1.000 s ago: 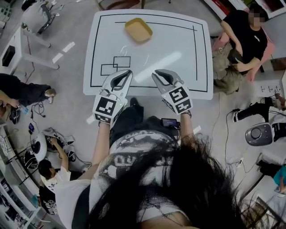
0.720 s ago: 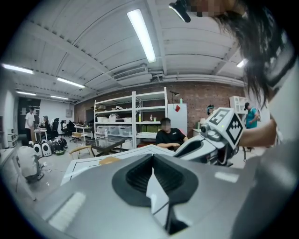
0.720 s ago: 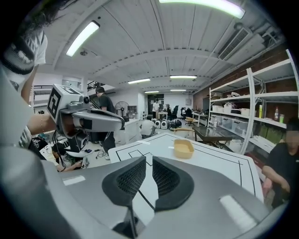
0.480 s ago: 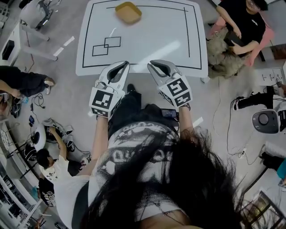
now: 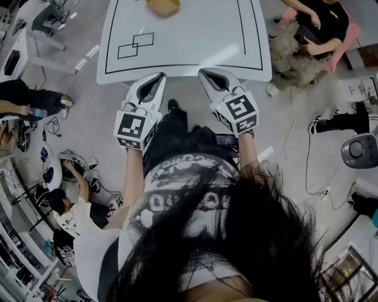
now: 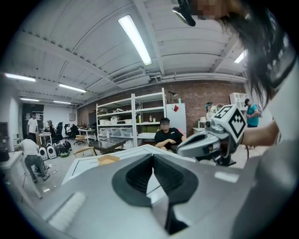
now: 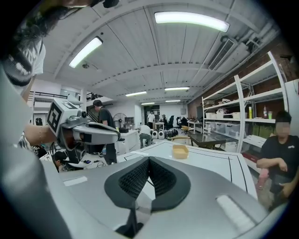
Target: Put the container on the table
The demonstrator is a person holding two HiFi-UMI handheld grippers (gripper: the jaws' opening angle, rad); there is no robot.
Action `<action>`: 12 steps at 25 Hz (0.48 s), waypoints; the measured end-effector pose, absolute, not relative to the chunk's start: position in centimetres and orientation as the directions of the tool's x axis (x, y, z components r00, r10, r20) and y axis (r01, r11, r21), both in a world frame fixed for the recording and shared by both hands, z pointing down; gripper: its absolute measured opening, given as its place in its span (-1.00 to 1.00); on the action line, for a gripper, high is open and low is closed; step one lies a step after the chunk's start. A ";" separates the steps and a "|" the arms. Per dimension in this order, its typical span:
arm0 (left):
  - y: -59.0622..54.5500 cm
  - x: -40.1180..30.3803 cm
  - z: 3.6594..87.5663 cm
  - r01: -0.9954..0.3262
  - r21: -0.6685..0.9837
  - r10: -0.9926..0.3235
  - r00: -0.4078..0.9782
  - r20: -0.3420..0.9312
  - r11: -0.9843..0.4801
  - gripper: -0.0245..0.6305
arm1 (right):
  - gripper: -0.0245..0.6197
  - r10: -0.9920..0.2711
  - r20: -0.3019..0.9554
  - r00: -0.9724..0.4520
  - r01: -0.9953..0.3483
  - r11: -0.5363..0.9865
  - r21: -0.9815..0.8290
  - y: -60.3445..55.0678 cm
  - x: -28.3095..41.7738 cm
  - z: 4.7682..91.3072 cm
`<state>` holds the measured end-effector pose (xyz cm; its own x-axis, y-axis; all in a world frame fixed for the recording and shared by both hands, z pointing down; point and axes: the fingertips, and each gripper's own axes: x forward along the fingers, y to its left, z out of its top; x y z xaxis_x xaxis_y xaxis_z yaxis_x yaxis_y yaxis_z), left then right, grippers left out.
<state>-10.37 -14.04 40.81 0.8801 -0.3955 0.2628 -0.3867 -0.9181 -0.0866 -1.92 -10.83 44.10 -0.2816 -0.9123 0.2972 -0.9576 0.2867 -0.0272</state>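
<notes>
As the person (image 5: 189, 224) backs away, the desk (image 5: 195, 35) and its yellow container (image 5: 163, 6) lie farther off than before; left tool (image 5: 159, 76) and right tool (image 5: 204, 72) are clenched, empty.

There is one white table (image 5: 189, 35) edged with black lines; one shallow tan container (image 5: 163, 6); two black-outlined squares (image 5: 143, 40) (they overlap at a corner); two grey handheld grippers, the left gripper (image 5: 158, 76) and the right gripper (image 5: 205, 72); two black-and-white marker cubes (image 5: 133, 127).
</notes>
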 end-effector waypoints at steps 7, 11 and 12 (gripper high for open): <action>-11.6 -11.8 41.2 -0.400 -0.087 -0.408 0.875 0.259 -0.912 -0.93 | -0.91 -0.929 0.273 -0.249 -0.966 0.258 -0.002 -8.1 -1.7 43.4; -10.7 -12.8 41.3 -0.406 -0.087 -0.414 0.874 0.254 -0.910 -0.93 | -0.92 -0.927 0.273 -0.256 -0.963 0.268 0.009 -7.2 -2.6 43.4; -10.5 -12.9 41.3 -0.407 -0.085 -0.415 0.874 0.253 -0.909 -0.93 | -0.91 -0.926 0.275 -0.259 -0.962 0.272 0.011 -7.0 -2.8 43.4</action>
